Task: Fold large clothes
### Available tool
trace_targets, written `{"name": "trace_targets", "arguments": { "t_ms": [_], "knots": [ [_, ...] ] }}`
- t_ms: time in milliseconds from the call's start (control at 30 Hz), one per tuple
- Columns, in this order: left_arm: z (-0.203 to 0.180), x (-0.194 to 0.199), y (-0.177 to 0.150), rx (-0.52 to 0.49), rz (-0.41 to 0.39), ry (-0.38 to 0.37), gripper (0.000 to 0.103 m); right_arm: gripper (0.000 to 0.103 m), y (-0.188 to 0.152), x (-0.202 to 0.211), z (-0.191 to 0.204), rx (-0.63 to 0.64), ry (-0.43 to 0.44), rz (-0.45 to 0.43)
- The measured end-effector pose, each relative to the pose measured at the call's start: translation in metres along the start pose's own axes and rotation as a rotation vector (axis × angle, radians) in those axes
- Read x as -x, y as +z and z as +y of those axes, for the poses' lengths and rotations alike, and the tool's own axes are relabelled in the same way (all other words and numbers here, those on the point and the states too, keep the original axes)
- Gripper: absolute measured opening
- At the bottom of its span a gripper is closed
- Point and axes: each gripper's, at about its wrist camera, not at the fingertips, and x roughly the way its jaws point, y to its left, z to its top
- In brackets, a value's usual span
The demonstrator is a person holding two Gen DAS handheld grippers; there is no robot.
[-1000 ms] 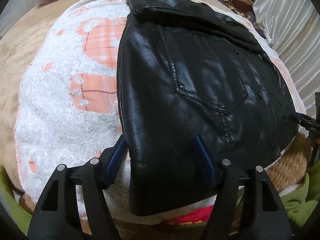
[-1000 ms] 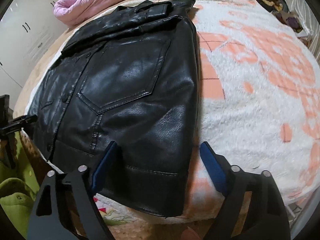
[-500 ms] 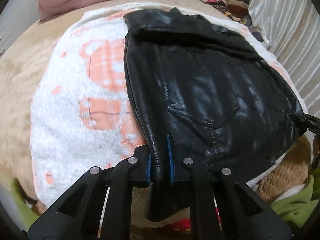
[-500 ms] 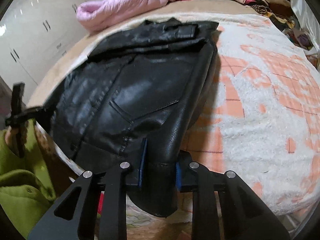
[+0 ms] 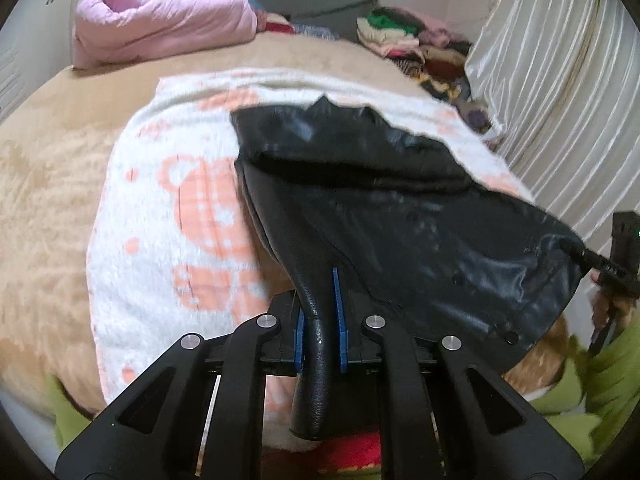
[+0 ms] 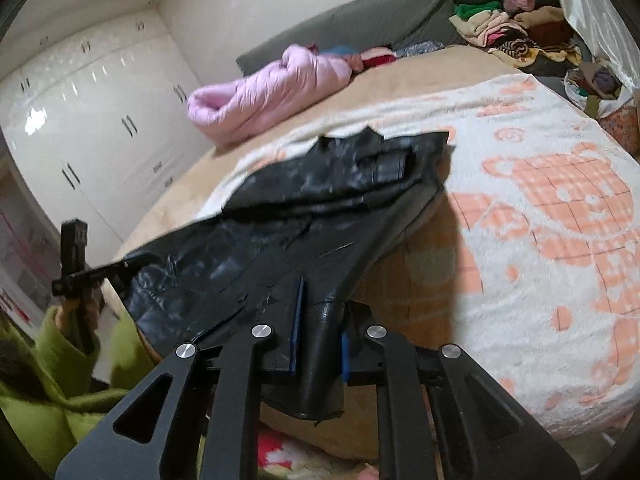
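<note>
Between the blue pads [image 5: 337, 312] of the left gripper [image 5: 320, 332] sits a pinched fold of the black leather jacket [image 5: 400, 216], jaws clamped tight on it at the near hem corner. Same on the other side: right gripper [image 6: 320, 344] clamped on the opposite near hem corner of the jacket [image 6: 320, 208], its blue pads [image 6: 296, 320] squeezing a ridge of leather, with a short flap hanging below the jaws. Ahead of both grippers the jacket stretches away, near edge lifted off the bed, far end with the collar lying on the white and orange blanket [image 5: 168, 216]. In the left view the right gripper [image 5: 592, 260] shows far right, holding the jacket's other corner; a green sleeve [image 5: 608, 360] is below it. In the right view the left gripper [image 6: 100, 272] shows far left, gripping its corner, with a hand [image 6: 86, 312] and green sleeve [image 6: 60, 360] under it. Blanket [image 6: 540, 208] spreads to the right of the right gripper, over a tan bedcover [image 6: 440, 68]. Further ahead: a pink puffy coat [image 6: 264, 92] rolled up, a grey headboard cushion [image 6: 360, 20], a pile of folded clothes [image 6: 508, 20] at far right. White wardrobe [image 6: 88, 112] left of the right gripper; pale curtain [image 5: 560, 100] right of the left gripper. Left view is motion-blurred, fine detail on the leather unreadable.
</note>
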Motion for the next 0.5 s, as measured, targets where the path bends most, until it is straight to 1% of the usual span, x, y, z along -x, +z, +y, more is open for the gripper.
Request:
{"name": "trace_targets", "arguments": {
  "t_ms": [67, 167, 267, 500],
  "knots": [
    [0.003, 0.001, 0.013, 0.010, -0.017, -0.014, 0.005, 0.013, 0.011, -0.001, -0.003, -0.025, 0.013, -0.026],
    [-0.002, 0.003, 0.030, 0.011, -0.052, -0.012, 0.005, 0.013, 0.021, 0.000, -0.006, -0.043, 0.022, -0.057],
    [-0.004, 0.001, 0.045, 0.018, -0.084, -0.013, 0.006, 0.013, 0.037, 0.002, -0.011, -0.075, 0.017, -0.088],
    [0.000, -0.006, 0.078, 0.058, -0.131, -0.033, 0.007, 0.013, 0.081, -0.009, -0.024, -0.137, 0.002, -0.132]
  ]
}}
